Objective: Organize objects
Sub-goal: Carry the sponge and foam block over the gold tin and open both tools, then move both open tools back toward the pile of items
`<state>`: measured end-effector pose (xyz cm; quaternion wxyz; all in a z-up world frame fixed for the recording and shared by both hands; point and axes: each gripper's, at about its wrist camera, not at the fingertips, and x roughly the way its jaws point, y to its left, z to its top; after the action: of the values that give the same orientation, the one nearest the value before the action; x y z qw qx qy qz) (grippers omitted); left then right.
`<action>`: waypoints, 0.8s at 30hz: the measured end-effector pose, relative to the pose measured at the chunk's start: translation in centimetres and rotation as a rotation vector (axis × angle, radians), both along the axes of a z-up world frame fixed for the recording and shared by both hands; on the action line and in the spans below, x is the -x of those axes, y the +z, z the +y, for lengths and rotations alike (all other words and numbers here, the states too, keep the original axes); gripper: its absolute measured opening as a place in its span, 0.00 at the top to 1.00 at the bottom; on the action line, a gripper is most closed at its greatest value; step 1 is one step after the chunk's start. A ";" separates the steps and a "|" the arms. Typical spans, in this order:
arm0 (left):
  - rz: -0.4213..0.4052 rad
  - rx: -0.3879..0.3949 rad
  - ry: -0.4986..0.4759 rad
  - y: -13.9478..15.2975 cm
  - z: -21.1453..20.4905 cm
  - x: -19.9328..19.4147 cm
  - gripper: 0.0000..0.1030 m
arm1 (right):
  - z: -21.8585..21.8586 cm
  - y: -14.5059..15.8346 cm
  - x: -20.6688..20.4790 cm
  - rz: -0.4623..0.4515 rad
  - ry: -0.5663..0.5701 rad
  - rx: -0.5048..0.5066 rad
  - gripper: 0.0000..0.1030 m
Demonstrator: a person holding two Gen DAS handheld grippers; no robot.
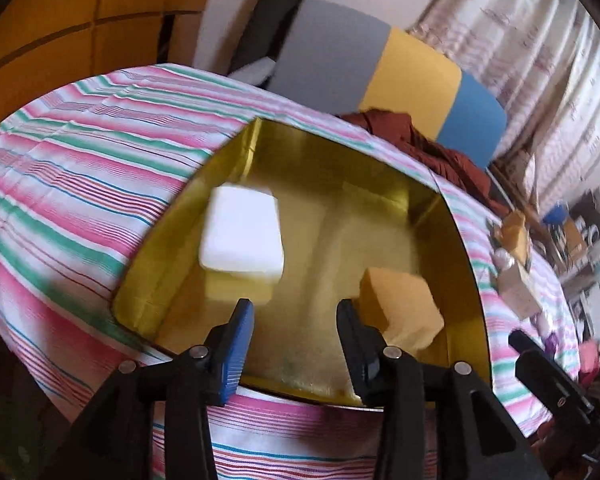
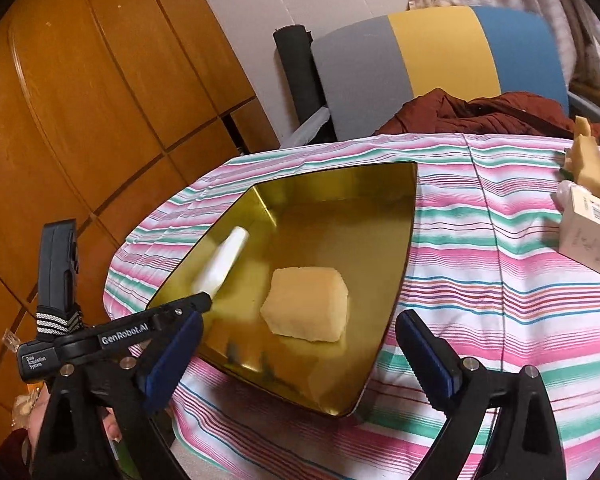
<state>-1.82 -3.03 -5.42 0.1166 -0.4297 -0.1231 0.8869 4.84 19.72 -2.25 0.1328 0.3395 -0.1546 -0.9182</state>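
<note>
The white block (image 1: 242,238) lies in the gold tray (image 1: 466,248), mid-left of the left view, just above the left gripper (image 1: 296,312), whose fingers stand partly open, holding nothing. It is pale, rectangular, round-cornered. The yellow sponge (image 2: 306,304) sits at frame centre, above the right gripper (image 2: 300,336), its fingers wide apart and empty. Striped tabletop (image 2: 500,280) surrounds the tray.
</note>
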 end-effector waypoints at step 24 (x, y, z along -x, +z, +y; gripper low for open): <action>0.088 -0.011 -0.228 2.2 6.1 -3.5 0.55 | 5.6 -0.2 -1.1 -0.011 -0.148 -0.006 0.05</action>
<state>1.65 3.11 -3.19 0.2242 -0.4010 -0.0730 0.8852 5.93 25.30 -2.45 0.0627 0.3326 -0.1772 -0.9241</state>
